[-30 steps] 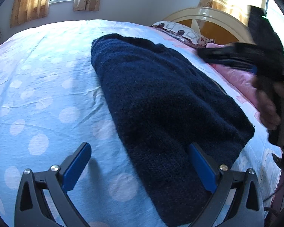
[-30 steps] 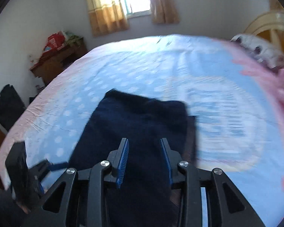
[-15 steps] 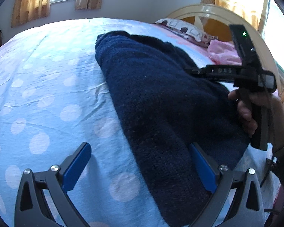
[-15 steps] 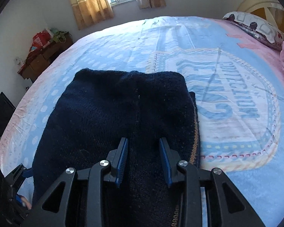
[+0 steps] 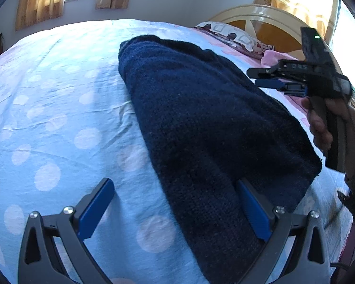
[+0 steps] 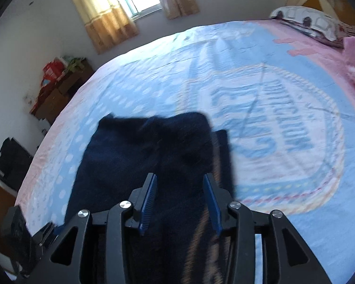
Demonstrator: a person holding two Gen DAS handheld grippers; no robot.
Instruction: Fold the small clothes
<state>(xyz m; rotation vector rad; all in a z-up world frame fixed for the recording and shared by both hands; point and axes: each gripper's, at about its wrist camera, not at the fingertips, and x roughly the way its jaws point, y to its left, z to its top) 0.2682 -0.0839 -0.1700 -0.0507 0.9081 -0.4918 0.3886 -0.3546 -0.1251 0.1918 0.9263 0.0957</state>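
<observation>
A dark navy knitted garment [image 5: 208,123] lies folded on the light blue polka-dot bedsheet [image 5: 59,118]. My left gripper [image 5: 175,203] is open and empty, low over the garment's near left edge, its right finger on the knit. My right gripper [image 6: 179,196] is partly open and empty, held above the garment [image 6: 149,156]; it also shows in the left wrist view [image 5: 269,78] at the right, in a hand, above the garment's far side. The right wrist view is blurred.
The bed has a cream headboard [image 5: 255,19], a patterned pillow [image 5: 234,37] and a pink cloth [image 5: 272,54] at its head. A wooden desk with clutter [image 6: 56,90] stands by the wall. A printed emblem [image 6: 272,142] covers the sheet to the right of the garment.
My right gripper has lifted up and away from the garment and tilted, so its view blurs. My left gripper has stayed in place, open.
</observation>
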